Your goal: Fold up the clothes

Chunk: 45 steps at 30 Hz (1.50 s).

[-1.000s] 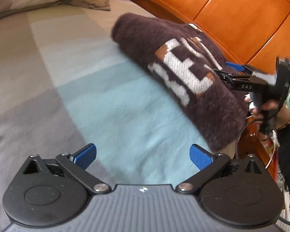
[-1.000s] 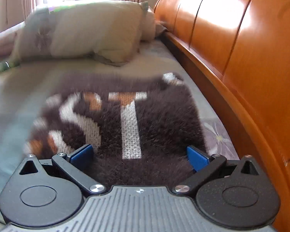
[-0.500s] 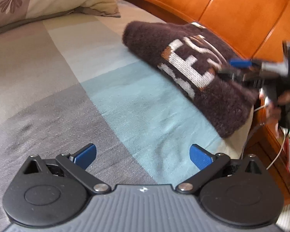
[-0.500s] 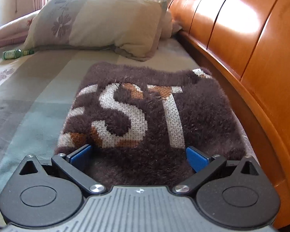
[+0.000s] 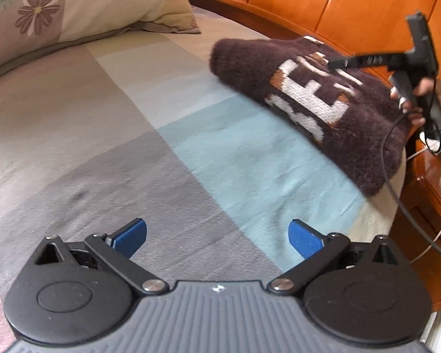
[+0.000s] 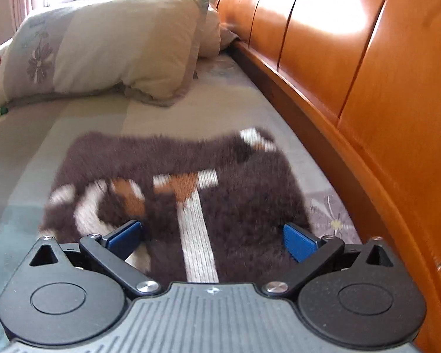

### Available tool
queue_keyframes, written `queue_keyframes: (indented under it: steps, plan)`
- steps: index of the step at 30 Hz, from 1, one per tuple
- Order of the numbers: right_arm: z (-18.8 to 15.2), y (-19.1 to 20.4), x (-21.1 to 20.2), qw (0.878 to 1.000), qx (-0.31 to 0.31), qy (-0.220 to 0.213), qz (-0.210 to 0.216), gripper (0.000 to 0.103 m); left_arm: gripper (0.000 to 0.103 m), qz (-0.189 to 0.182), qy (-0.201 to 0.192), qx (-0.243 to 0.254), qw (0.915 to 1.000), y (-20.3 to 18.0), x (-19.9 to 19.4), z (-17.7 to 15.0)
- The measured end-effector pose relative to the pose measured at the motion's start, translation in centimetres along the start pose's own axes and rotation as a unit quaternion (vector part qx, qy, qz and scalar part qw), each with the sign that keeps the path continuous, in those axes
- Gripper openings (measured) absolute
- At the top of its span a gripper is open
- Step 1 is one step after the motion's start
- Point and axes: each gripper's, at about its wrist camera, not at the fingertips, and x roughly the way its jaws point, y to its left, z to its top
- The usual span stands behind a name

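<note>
A folded dark brown fuzzy sweater (image 5: pixel 323 97) with white and orange letters lies on the bed beside the wooden headboard. In the right wrist view the sweater (image 6: pixel 191 182) fills the ground just ahead of my right gripper (image 6: pixel 211 239), which is open and hovers over its near edge with nothing between its fingers. My left gripper (image 5: pixel 217 239) is open over the bare bedsheet, well to the left of the sweater. The left wrist view also shows the right gripper's body above the sweater's far side, held by a hand (image 5: pixel 423 88).
An orange wooden headboard (image 6: pixel 352 67) runs along the right side of the bed. A floral pillow (image 6: pixel 108 47) lies at the far end. The grey and light blue sheet (image 5: pixel 132 147) spreads left of the sweater. A wooden nightstand (image 5: pixel 426 194) with cables stands past the bed's corner.
The left gripper has drawn back and leftward from the sweater. The right gripper has lifted and moved forward over the sweater. Both stay open.
</note>
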Motion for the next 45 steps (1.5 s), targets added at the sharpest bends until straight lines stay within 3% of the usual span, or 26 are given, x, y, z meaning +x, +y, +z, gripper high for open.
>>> queue_keyframes:
  steps: [4, 7, 10, 14, 18, 29, 36, 45]
  plan:
    - [2.2, 0.7, 2.7, 1.0, 0.002, 0.004, -0.005, 0.103, 0.102, -0.004, 0.0, 0.001, 1.0, -0.1, 0.1, -0.3]
    - [1.6, 0.4, 6.1, 0.999, 0.029, 0.022, -0.002, 0.103, 0.102, -0.002, 0.001, 0.001, 1.0, 0.0, 0.0, -0.6]
    - [1.6, 0.3, 6.4, 0.999, 0.036, 0.024, 0.0, 0.103, 0.102, -0.002, 0.002, -0.003, 1.0, 0.3, -0.1, -1.0]
    - [3.2, 0.3, 4.5, 0.998, 0.055, 0.028, 0.011, 0.103, 0.102, 0.0, 0.003, -0.004, 1.0, 0.4, -0.2, -1.0]
    - [4.1, 2.9, 5.0, 0.997, 0.038, 0.029, 0.052, 0.103, 0.102, 0.0, 0.003, -0.003, 1.0, 0.2, -0.2, -0.8]
    - [-0.2, 2.7, -3.3, 0.998, -0.003, -0.003, 0.06, 0.103, 0.102, 0.011, 0.002, 0.004, 0.9999, 1.0, -1.2, -1.5]
    - [-1.3, 1.2, -4.7, 0.997, 0.022, -0.038, 0.064, 0.103, 0.102, 0.005, 0.013, 0.034, 0.9993, -0.1, -1.1, -2.1]
    - [-2.8, -0.7, -6.3, 0.992, 0.056, -0.084, 0.07, 0.103, 0.102, 0.027, 0.014, 0.037, 0.9988, -0.1, -1.0, -1.9]
